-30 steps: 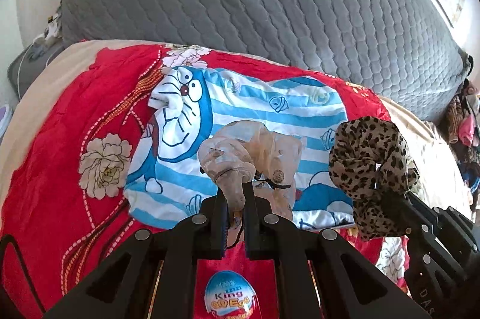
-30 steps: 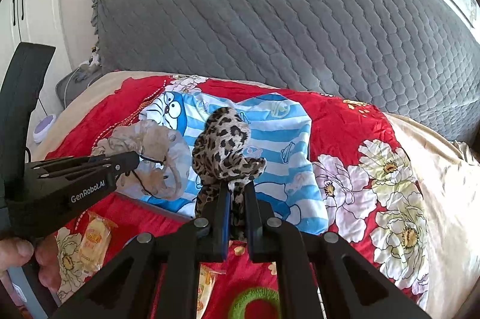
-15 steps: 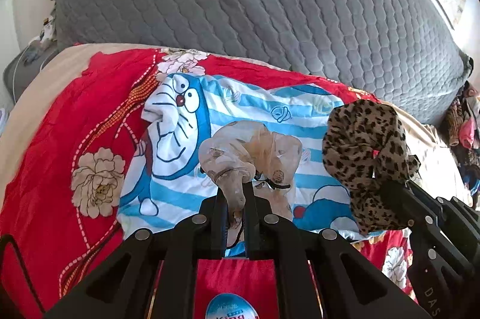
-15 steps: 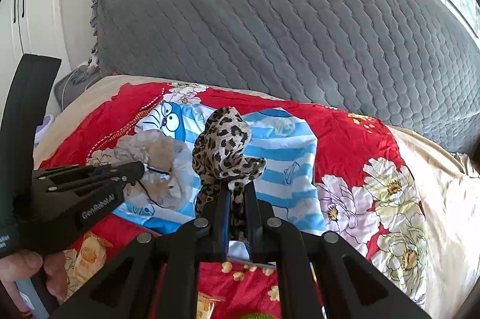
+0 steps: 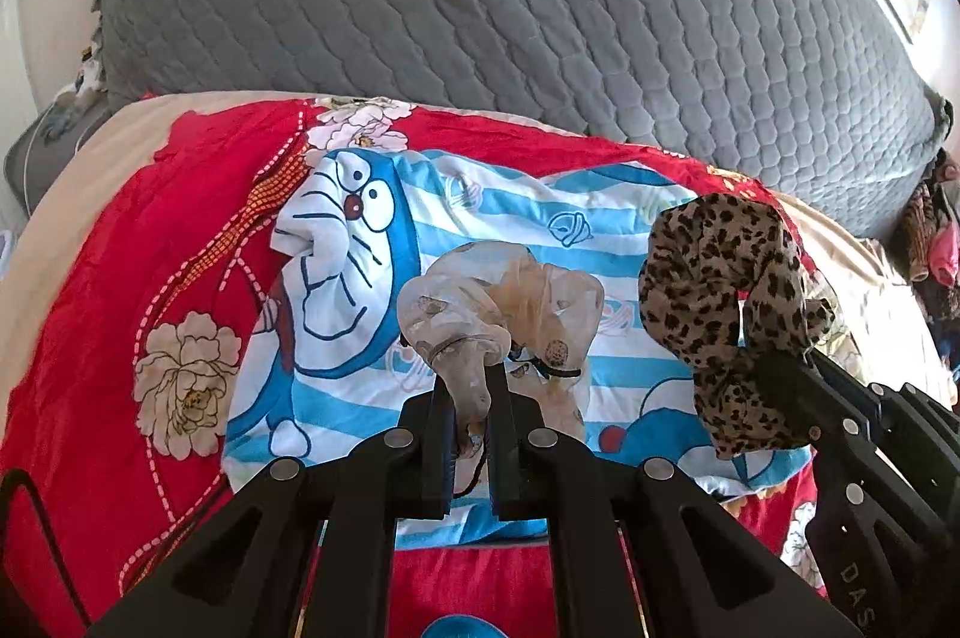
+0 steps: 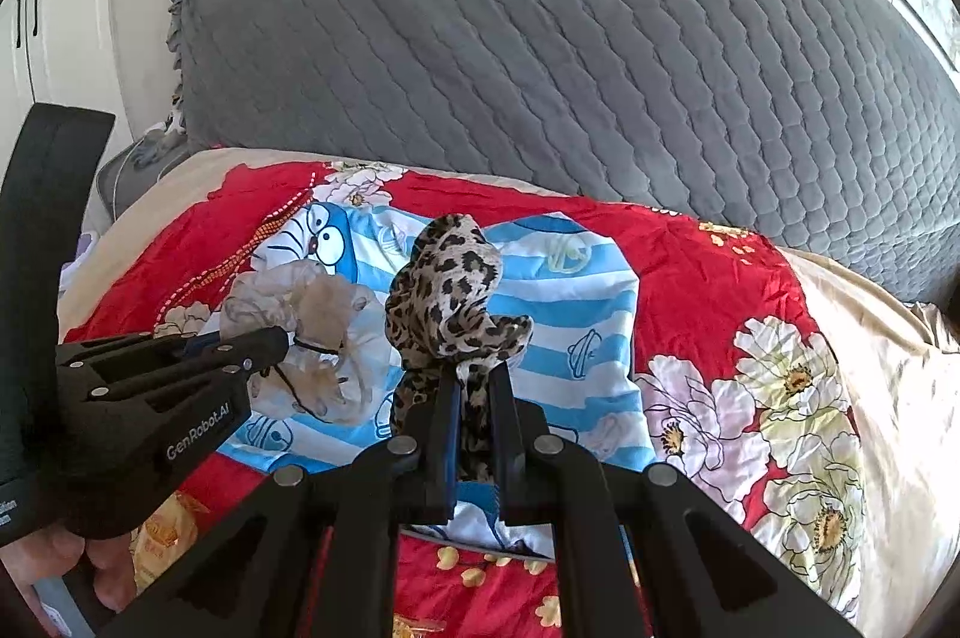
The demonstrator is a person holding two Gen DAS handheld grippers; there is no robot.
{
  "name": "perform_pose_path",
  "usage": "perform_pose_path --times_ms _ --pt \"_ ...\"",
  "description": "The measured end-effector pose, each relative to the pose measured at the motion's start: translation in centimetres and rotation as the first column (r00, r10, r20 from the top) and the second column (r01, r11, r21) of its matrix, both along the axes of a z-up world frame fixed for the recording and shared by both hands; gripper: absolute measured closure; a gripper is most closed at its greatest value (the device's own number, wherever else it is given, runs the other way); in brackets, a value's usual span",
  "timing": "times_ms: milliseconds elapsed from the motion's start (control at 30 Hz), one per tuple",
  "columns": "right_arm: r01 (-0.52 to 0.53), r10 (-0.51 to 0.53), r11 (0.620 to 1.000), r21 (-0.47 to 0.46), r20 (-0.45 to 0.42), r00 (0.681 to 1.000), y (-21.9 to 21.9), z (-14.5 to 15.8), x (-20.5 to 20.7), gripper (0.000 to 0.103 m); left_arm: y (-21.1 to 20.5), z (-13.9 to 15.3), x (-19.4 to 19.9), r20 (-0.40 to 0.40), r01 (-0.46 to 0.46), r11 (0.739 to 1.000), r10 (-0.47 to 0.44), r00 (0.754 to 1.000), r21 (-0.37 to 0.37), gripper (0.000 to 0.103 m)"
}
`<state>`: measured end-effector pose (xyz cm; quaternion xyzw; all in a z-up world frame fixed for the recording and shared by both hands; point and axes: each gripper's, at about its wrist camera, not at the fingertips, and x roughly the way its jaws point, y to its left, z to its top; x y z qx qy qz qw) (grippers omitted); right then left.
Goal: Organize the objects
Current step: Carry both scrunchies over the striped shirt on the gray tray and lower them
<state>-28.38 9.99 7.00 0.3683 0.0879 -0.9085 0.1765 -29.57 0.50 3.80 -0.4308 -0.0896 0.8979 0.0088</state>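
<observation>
Left gripper (image 5: 467, 386) clamping tight on a sheer beige scrunchie (image 5: 504, 308), holding it raised over the blue-striped cartoon cloth (image 5: 510, 218). Right gripper (image 6: 474, 386) pinching shut on a leopard-print scrunchie (image 6: 450, 296) — lifting it clear above the same cloth, just beside the beige one. Cloth lying on a red floral bedspread (image 6: 708, 278) — grey quilted headboard (image 6: 540, 38) rising behind.

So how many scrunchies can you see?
2. The sheer beige scrunchie is in the left tongs; the leopard scrunchie is in the right tongs. More may be hidden.
</observation>
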Motion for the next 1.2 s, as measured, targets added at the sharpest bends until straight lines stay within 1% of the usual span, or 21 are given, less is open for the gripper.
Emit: perform_pose_path --times_ms 300,800,933,1067,1200 --pt "0.016 -0.016 1.0 -0.003 0.037 0.999 -0.2 -1.6 -1.3 0.094 -0.1 -1.2 -1.0 0.016 0.0 1.0 0.0 1.0 -0.014 0.095" --pt "0.012 -0.014 1.0 0.016 0.077 0.997 -0.8 -4.3 -2.5 0.094 -0.8 -4.1 -2.0 0.061 -0.008 1.0 0.007 0.998 0.018 0.095" --pt "0.013 -0.015 1.0 0.025 0.092 0.996 -0.9 -5.1 -3.1 0.094 -0.8 -4.8 -2.1 0.074 -0.011 1.0 0.01 0.997 0.008 0.095" --pt "0.014 -0.018 0.999 0.035 0.115 0.993 -1.0 -6.2 -3.8 0.094 -0.7 -5.6 -2.4 0.084 -0.012 1.0 0.013 0.996 -0.016 0.095" --pt "0.016 -0.024 0.999 0.048 0.158 0.987 -1.0 -7.6 -4.3 0.093 -0.9 -6.2 -2.5 0.098 -0.023 0.999 0.026 0.995 -0.032 0.095"
